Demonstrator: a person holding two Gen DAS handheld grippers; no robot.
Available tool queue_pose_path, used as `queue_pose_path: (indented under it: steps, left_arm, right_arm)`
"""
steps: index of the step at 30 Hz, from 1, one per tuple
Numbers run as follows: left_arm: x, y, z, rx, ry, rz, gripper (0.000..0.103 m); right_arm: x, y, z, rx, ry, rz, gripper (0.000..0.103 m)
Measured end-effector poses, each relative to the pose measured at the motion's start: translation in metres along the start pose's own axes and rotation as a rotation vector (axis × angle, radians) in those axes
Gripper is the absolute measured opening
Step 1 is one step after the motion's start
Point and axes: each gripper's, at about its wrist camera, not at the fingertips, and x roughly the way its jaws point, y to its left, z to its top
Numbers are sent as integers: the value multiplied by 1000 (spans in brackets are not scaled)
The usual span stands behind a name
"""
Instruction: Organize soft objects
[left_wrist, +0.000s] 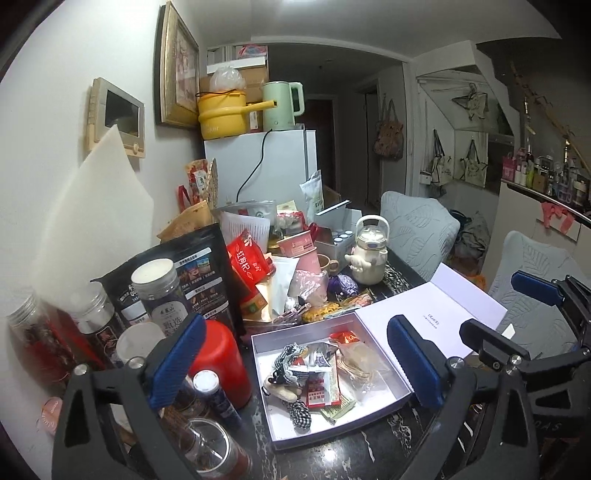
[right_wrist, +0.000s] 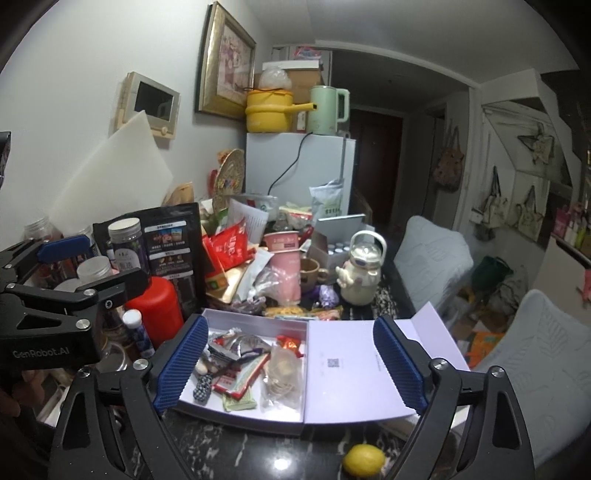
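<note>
1. The left claw (left_wrist: 291, 354) is standing wide open with nothing between its blue pads; the right claw (right_wrist: 291, 365) is likewise spread wide and empty.

2. Just ahead of and below both claws, the open white box (left_wrist: 384, 400) is sitting on the dark marbled worktop (right_wrist: 258, 454), its lid (right_wrist: 354, 369) lying flat to the right.

3. Inside the box, the soft objects are piling up: a checkered cloth piece (left_wrist: 297, 410) at the near left, snack sachets (left_wrist: 319, 393) in the middle, and a clear bag of string (right_wrist: 280, 380) toward the lid side.

4. To the left of the claws, a red bottle (left_wrist: 218, 363), a small white-capped bottle (right_wrist: 138, 332) and several jars (left_wrist: 157, 291) are crowding right up against the box.

5. Beyond the box, loose packets, a pink cup (right_wrist: 286, 269) and a cream kettle-shaped flask (right_wrist: 360, 273) are cluttering the far side of the worktop.

6. Nearest the right claw, a lemon (right_wrist: 364, 459) is lying loose on the worktop.

7. Risks, as I am judging them: reaching left for more soft items could be toppling the tall bottles, since they are standing so close; the heaped contents may be jamming the lid when closing; the round lemon could be rolling off if nudged.
</note>
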Motion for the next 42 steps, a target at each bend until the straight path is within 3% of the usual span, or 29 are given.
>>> queue_pose_path:
  steps: [10, 16, 28, 42]
  left_arm:
    - [-29, 12, -27, -42, -28, -18, 100]
    - [-36, 15, -50, -50, 2, -19, 100]
    - [-40, 2, -95, -19, 75, -65, 100]
    - [-36, -7, -110, -9, 106, -94, 100]
  right_arm:
    - [-32, 5, -17, -1, -32, -25, 93]
    - [-44, 14, -32, 4, -30, -25, 93]
    - [-53, 33, -72, 25, 35, -27, 93]
    - [-47, 31, -104, 49, 121, -37, 93]
